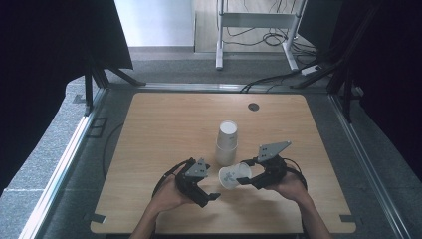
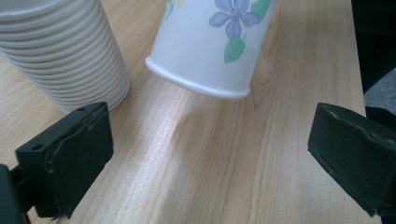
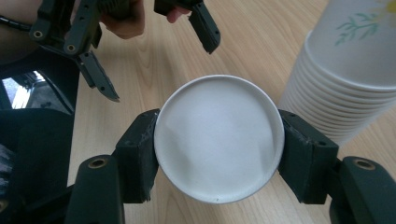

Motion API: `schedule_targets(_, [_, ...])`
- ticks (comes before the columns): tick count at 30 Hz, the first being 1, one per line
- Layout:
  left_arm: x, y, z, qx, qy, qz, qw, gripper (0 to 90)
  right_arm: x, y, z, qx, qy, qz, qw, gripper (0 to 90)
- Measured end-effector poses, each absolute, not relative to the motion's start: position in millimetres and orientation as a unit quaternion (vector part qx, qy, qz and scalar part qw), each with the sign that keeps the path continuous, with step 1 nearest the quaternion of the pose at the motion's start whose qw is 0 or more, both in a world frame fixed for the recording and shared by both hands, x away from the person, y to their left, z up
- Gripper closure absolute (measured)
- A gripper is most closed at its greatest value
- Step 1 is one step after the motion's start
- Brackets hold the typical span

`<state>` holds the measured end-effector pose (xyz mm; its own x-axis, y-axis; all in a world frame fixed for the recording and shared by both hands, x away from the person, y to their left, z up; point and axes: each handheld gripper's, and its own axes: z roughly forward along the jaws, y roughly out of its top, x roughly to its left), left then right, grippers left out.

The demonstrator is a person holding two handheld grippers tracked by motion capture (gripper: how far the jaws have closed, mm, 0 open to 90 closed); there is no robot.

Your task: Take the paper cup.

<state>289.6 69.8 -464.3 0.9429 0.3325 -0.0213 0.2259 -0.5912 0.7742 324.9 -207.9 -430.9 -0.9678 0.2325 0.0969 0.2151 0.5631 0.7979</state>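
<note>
Cup (image 3: pixel 218 140): round white paper, clamped in right gripper (image 3: pixel 218 144) | left gripper (image 2: pixel 210 154): jaws wide, empty

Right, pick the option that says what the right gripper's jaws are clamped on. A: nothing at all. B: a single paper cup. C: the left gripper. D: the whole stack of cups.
B: in the right gripper view, the right gripper has its two black jaws pressed against opposite sides of a single paper cup, seen end-on, while the stack of cups stands apart beside it.
</note>
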Motion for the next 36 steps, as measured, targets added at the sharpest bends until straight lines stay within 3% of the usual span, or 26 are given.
schedule_targets(21, [286.4, 64.6, -471.6, 0.893, 0.135, 0.051, 0.426, 4.4, 312.0, -195.4, -437.5, 0.096, 0.86, 0.501, -0.025, 35.6])
schedule_targets(36, [284.5, 62.1, -475.3, 0.895, 0.125, 0.048, 0.425, 14.4, 310.3, -191.0, -439.1, 0.091, 0.855, 0.509, -0.038, 35.5])
